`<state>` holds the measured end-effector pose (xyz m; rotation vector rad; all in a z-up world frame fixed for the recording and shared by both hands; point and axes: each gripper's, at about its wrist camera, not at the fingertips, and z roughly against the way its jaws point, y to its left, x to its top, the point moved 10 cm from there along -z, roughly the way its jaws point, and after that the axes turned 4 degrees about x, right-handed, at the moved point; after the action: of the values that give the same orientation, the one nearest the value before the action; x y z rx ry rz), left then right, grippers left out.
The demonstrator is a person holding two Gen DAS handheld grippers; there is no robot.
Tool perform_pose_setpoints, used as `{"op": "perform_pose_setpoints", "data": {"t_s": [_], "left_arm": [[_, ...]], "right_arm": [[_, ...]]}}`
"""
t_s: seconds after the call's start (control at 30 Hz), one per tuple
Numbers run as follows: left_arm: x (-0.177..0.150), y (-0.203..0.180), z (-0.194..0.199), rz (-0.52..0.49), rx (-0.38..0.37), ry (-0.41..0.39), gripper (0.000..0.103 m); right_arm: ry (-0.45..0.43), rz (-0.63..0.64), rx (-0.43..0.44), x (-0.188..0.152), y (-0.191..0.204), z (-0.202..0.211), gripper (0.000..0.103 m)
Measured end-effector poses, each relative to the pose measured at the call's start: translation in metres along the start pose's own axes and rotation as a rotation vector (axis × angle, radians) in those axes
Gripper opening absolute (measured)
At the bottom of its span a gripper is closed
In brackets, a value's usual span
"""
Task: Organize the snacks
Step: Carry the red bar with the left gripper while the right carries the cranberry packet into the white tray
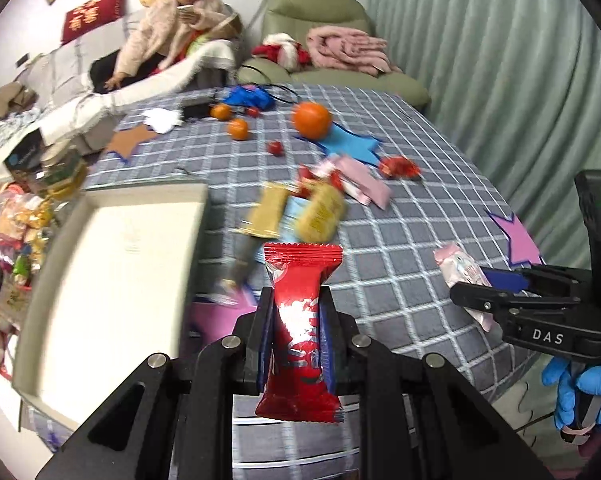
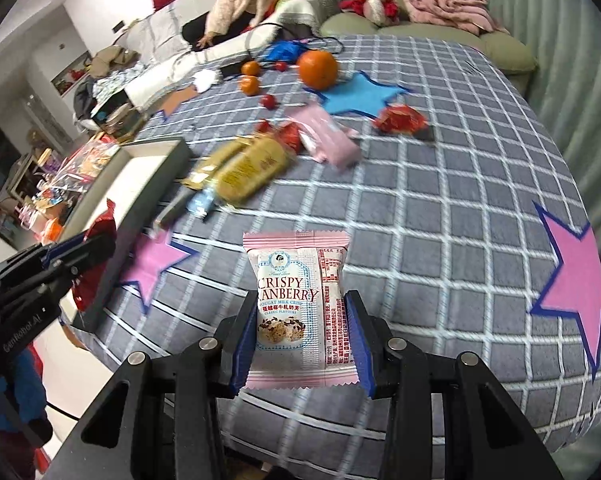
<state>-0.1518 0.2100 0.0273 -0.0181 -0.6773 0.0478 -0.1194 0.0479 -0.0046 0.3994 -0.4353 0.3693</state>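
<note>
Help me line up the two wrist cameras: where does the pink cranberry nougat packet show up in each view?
Left wrist view: the pink cranberry nougat packet is at the right edge, held by the right gripper.
Right wrist view: the packet is at bottom centre, upright between the fingers.
Shared landmark: the large orange by the blue star mat.

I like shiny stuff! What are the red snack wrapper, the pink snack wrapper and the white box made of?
Red snack wrapper in the left claw: probably glossy foil-like plastic film; it shows bright glare and crinkles.
Pink snack wrapper in the right claw: looks like smoother printed plastic film with zigzag sealed ends.
White box: likely matte cardboard; flat, stiff walls, no shine.
</note>
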Motion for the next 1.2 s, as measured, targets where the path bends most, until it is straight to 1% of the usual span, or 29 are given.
{"op": "perform_pose_setpoints", "data": {"t_s": [0.2,0.33,0.47,0.57,0.67,0.8,0.93,1.1,1.17,1.2], "left_arm": [[0.009,0.057,0.015,0.048,0.072,-0.029,0.022],[0.009,0.098,0.02,0.083,0.131,-0.037,0.022],[0.003,0.14,0.018,0.144,0.182,-0.023,0.022],[-0.007,0.163,0.011,0.176,0.211,-0.002,0.022],[-0.017,0.179,0.002,0.194,0.228,0.022,0.022],[-0.03,0.194,-0.009,0.222,0.231,0.055,0.022],[-0.04,0.207,-0.021,0.243,0.229,0.084,0.022],[-0.051,0.211,-0.035,0.241,0.216,0.117,0.023],[-0.054,0.211,-0.04,0.232,0.231,0.125,0.031],[-0.055,0.21,-0.041,0.229,0.232,0.126,0.044]], "right_arm": [[0.016,0.084,0.037,0.018,0.047,-0.015,0.043],[0.028,0.162,0.064,0.033,0.089,-0.026,0.044],[0.042,0.221,0.1,0.046,0.128,-0.041,0.044],[0.061,0.261,0.128,0.054,0.159,-0.056,0.044],[0.087,0.304,0.153,0.056,0.189,-0.073,0.044],[0.124,0.348,0.173,0.053,0.221,-0.095,0.044],[0.154,0.368,0.182,0.051,0.24,-0.113,0.044],[0.184,0.37,0.18,0.05,0.249,-0.128,0.044],[0.2,0.364,0.175,0.049,0.249,-0.133,0.044],[0.213,0.359,0.171,0.047,0.247,-0.136,0.045]]}}
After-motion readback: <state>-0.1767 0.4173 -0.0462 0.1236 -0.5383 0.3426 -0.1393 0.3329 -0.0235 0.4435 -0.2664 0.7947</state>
